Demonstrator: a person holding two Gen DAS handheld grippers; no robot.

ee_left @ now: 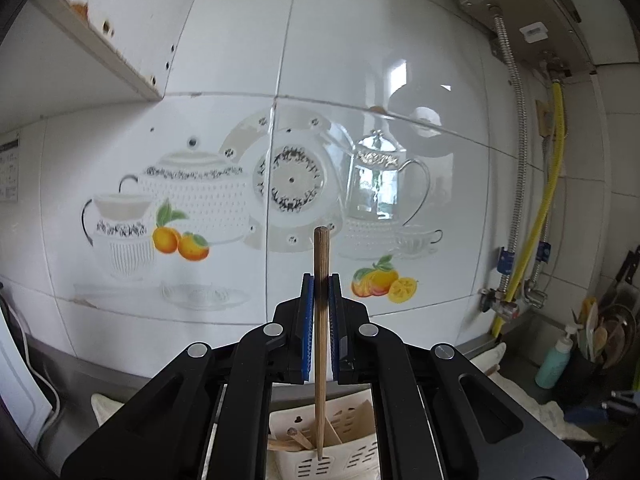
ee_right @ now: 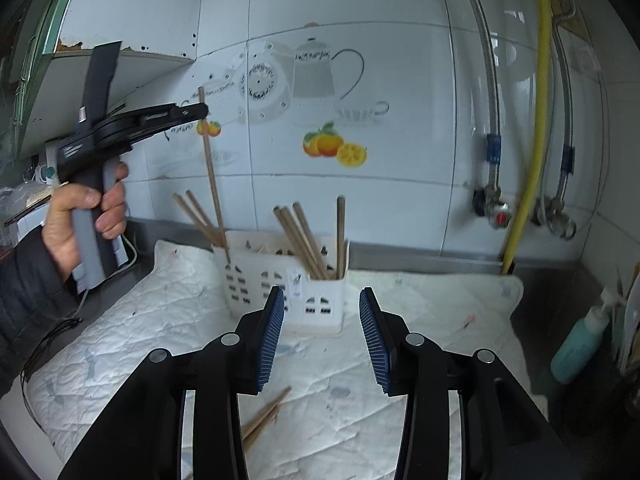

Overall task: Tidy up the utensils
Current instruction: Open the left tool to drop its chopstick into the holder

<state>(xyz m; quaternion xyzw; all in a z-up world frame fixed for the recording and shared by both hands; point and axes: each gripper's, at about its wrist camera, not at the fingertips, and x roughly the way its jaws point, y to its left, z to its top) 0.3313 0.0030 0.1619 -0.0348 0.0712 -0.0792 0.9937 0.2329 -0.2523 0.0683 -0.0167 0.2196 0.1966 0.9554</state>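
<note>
Blue-ribbed pads of the right gripper [ee_right: 322, 336] stand apart with nothing between them, the jaws spread partway and aimed down toward the quilted white mat [ee_right: 420, 312] that covers the worktop; that empty, ready stance suits a hand free to fetch the next piece. Loose chopsticks [ee_right: 266, 414] lie on the mat near its front edge, just below the right gripper's left finger, and they look like the utensils left to collect. Behind them, toward the back edge of the mat and close to the tiled wall, sits the white slotted utensil holder [ee_right: 316, 300], with a cluster of wooden chopsticks [ee_right: 304, 240] standing in its right compartment and a few more leaning out of its left one. The left gripper [ee_left: 321, 284], held in a person's hand [ee_right: 86, 216] above the holder's left side, is clamped tight on a single wooden chopstick [ee_left: 321, 340]. It grips the stick near its upper end and keeps it almost upright, so that the lower tip hangs at the holder's left compartment; from the wrist view the tip appears at the front wall of the holder, though whether it is inside or just over the rim I cannot tell. Holding it high and vertical lets the stick drop straight in among the others. A teal pump bottle [ee_right: 580, 344] stands off the mat at the right end of the worktop.
</note>
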